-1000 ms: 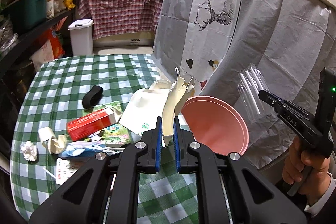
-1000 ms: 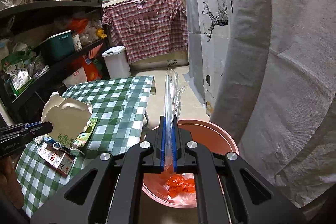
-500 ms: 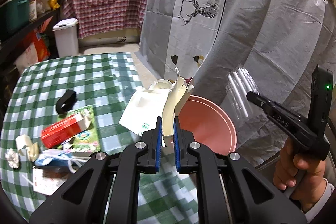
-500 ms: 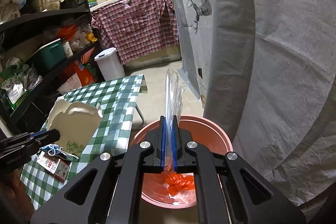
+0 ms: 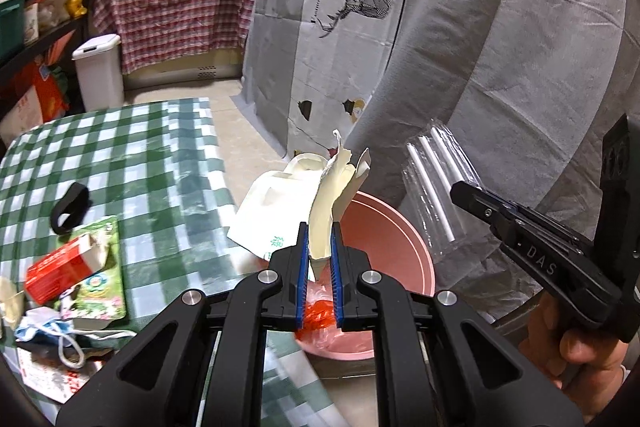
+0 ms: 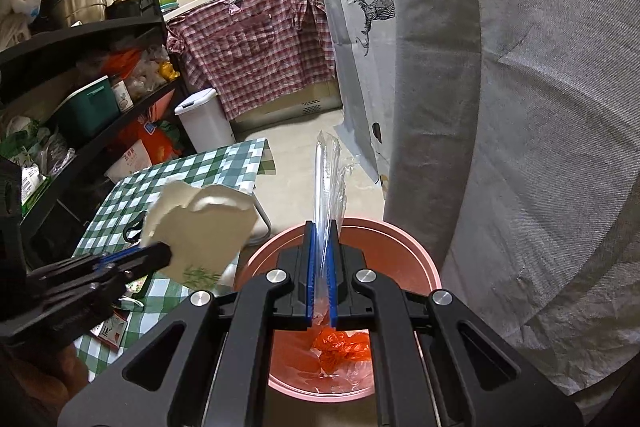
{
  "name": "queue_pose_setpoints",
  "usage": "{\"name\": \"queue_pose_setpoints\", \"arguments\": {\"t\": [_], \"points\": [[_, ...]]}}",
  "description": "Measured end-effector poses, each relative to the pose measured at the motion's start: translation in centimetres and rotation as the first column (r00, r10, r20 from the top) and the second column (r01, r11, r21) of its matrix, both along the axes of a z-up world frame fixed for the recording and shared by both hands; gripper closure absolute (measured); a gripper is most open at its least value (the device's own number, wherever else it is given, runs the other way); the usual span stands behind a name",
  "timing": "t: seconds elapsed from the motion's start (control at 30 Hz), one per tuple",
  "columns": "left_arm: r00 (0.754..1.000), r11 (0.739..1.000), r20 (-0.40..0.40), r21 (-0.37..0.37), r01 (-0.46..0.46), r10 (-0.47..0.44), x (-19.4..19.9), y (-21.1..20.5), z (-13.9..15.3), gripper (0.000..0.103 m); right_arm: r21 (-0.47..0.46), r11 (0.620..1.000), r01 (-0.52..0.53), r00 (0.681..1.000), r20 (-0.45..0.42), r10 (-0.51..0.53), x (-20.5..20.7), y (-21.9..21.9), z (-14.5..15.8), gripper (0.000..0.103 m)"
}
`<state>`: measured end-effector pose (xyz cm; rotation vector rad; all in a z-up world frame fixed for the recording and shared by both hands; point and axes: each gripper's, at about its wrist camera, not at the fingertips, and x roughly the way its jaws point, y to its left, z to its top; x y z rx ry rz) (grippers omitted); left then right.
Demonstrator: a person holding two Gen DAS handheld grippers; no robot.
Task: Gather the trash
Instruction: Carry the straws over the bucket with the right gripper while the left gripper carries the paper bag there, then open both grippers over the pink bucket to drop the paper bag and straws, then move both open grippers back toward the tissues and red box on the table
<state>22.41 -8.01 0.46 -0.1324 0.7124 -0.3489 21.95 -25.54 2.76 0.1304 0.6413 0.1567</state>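
Note:
My left gripper [image 5: 319,247] is shut on a torn cream paper piece [image 5: 334,195] and holds it over the near rim of the pink bin [image 5: 392,239]. It also shows in the right wrist view [image 6: 200,223]. My right gripper [image 6: 320,263] is shut on a clear plastic straw wrapper [image 6: 328,179], upright above the pink bin [image 6: 416,259]. In the left wrist view the wrapper [image 5: 436,195] hangs to the right of the bin. Orange plastic [image 6: 340,345] lies inside the bin.
The green checked table [image 5: 132,163] carries a red box [image 5: 60,267], a black strap [image 5: 70,213], a green packet [image 5: 100,279], a face mask [image 5: 48,331] and a white bag [image 5: 276,211]. A grey curtain [image 6: 520,107] hangs right of the bin. A white lidded bin [image 5: 98,71] stands on the floor.
Both grippers have moved toward the pink bin with their loads. The left one has swung right, off the table's middle, and the paper now sits at the bin's rim.

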Motion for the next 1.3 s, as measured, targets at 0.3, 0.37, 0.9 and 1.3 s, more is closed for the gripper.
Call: {"name": "queue_pose_setpoints", "arguments": {"t": [0.3, 0.37, 0.9, 1.3], "points": [[0.998, 0.999, -0.046, -0.027, 0.034, -0.035, 1.7, -1.6, -1.6, 0.093, 0.008, 1.0, 0.012, 1.0, -0.015, -0.012, 0.8, -0.4, -0.6, 0.097], [0.998, 0.999, -0.055, -0.029, 0.037, -0.039, 2.0, -1.7, -1.9, 0.093, 0.01, 1.0, 0.015, 1.0, -0.02, -0.015, 1.0, -0.6, -0.7, 0.097], [0.99, 0.998, -0.13, -0.051, 0.042, -0.048, 2.9, -1.8, -3.8, 0.071, -0.028, 0.999, 0.038, 0.996, -0.079, -0.04, 2.1, -0.7, -2.0, 0.068], [0.998, 1.0, -0.065, -0.027, -0.009, 0.007, -0.9, 2.0, -2.1, 0.071, -0.043, 0.999, 0.018, 0.999, -0.04, -0.019, 1.1, -0.2, -1.5, 0.067]]}}
